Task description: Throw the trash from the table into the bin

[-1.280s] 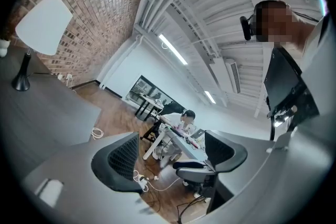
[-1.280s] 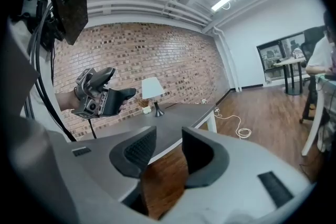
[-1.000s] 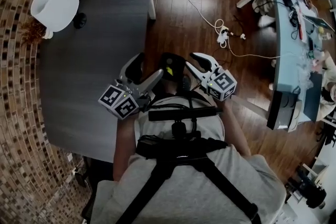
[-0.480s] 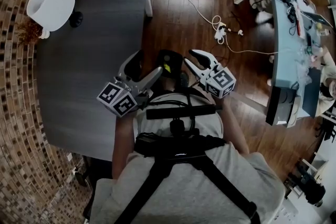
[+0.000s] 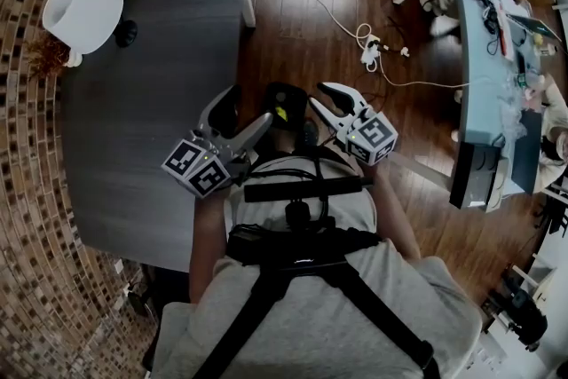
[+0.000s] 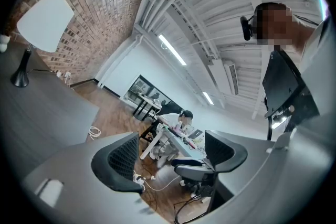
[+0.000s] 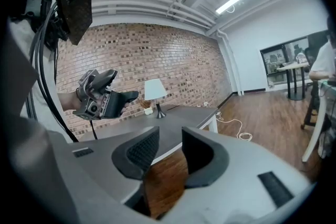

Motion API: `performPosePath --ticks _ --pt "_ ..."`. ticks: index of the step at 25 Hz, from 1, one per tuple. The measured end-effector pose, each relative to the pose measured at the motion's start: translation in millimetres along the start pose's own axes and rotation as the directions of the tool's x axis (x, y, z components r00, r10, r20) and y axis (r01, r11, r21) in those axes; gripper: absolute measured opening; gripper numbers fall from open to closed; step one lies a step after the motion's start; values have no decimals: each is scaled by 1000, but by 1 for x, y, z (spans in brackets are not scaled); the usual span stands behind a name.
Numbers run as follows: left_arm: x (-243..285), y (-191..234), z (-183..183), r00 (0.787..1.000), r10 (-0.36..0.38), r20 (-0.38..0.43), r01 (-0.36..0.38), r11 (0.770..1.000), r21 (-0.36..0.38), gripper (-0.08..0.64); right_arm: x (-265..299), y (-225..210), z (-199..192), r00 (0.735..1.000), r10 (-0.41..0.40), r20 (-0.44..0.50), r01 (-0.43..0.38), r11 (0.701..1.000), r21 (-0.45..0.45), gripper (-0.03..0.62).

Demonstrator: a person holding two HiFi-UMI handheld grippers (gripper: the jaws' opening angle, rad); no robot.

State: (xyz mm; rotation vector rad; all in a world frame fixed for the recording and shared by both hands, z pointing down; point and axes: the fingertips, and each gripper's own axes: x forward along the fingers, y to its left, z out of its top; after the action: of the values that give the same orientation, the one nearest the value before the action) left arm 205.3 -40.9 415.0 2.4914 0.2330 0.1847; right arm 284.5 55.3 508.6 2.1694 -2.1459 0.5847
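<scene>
Currently idle, nothing in hand. Left gripper (image 5: 250, 104) has its jaws wide apart and right gripper (image 5: 319, 98) has a narrow gap. Each gripper view shows only floor and room between the pads, so both are empty. Both are held close to the person's chest, pointing out over the floor just beside the grey table (image 5: 142, 102). It reads as a neutral carry pose, not a reach. As for the task's thing, I can't find any trash: the tabletop shows only a white-shaded lamp (image 5: 82, 11) and a small plant at the far corner by the brick wall. No bin is identifiable in any view either. A dark object with a yellow-green mark (image 5: 284, 106) sits low between the grippers; it could be a shoe, can't tell. A white cable (image 5: 355, 22) trails across the wood floor, and the office desks (image 5: 484, 84) stand well apart to the right. My guess is the task is either done or not started.
</scene>
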Motion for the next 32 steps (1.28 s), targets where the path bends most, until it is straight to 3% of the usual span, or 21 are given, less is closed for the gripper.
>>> performPosePath --ticks 32 --pt "-1 -6 -6 1000 16 -12 -16 1000 -4 393 -7 -2 -10 1000 -12 -14 12 1000 -9 133"
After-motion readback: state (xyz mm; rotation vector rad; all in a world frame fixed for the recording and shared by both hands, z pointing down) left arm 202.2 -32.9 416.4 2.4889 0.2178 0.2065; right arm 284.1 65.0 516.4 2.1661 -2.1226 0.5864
